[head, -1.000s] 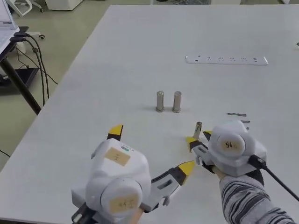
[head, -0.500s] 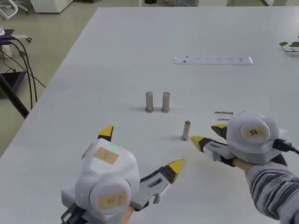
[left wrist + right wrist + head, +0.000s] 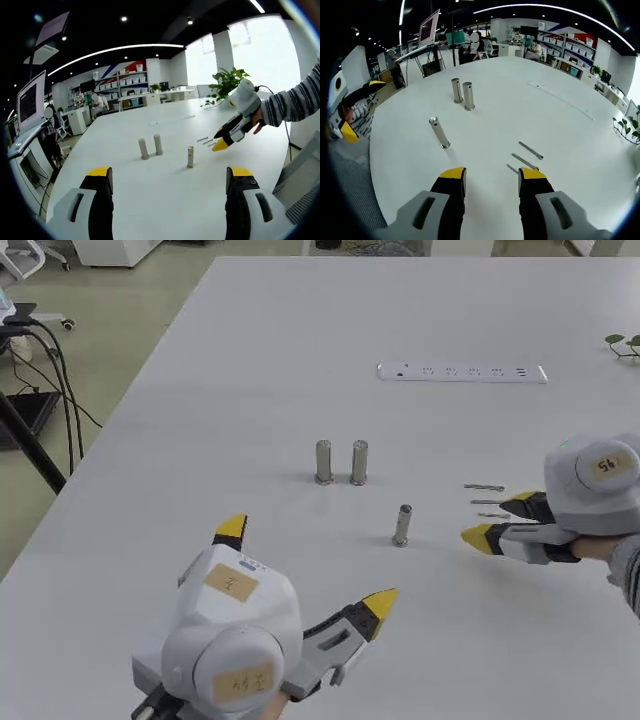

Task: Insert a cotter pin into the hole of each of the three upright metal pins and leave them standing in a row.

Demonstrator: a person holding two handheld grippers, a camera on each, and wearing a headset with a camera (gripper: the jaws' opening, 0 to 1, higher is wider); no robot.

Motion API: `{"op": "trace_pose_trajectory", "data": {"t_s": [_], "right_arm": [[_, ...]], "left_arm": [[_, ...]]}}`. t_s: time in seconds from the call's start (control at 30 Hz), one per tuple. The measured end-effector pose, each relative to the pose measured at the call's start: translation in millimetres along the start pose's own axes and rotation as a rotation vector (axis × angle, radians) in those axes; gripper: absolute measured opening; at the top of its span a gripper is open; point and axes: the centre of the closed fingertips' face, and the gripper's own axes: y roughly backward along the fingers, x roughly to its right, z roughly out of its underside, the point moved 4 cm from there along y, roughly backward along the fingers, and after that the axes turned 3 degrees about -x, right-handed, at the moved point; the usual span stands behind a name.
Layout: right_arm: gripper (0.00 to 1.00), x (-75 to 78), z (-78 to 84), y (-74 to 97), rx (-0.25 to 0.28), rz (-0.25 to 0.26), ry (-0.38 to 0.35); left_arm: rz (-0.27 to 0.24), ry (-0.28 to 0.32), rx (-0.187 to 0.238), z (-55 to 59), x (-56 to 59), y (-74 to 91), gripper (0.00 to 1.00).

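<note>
a wide white table (image 3: 250, 390) carries a white power strip (image 3: 462, 372) toward 1 o'clock in the head view, with pale green floor (image 3: 110, 310) at 10 o'clock. in the left gripper view, shelves with bins (image 3: 127, 80) stand at 11 o'clock, a potted plant (image 3: 227, 82) and a bright window (image 3: 262, 50) at 2 o'clock, under a dark ceiling with a curved light strip (image 3: 115, 49).

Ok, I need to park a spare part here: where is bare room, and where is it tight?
Free: white tabletop left of the two upright steel pins, and the band between them and the white power strip. Crowded: around the lone steel pin, the thin metal cotter pins and the right claw.
</note>
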Motion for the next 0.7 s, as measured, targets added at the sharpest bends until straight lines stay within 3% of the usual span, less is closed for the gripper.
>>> {"op": "trace_pose_trajectory", "data": {"t_s": [0.37,0.53,0.7], "right_arm": [[0.27,23.8,6.7,-8.2,-0.116,-0.075,0.073],[0.14,31.5,9.3,-10.7,-0.158,-0.093,0.109],[0.10,36.6,9.5,-11.8,-0.184,-0.090,0.175]], "left_arm": [[-0.020,0.022,-0.015,2.6,-6.0,0.7,0.88],[-0.022,0.028,-0.020,3.3,-6.7,0.4,0.87],[-0.021,0.030,-0.025,4.3,-6.9,0.3,0.85]]}}
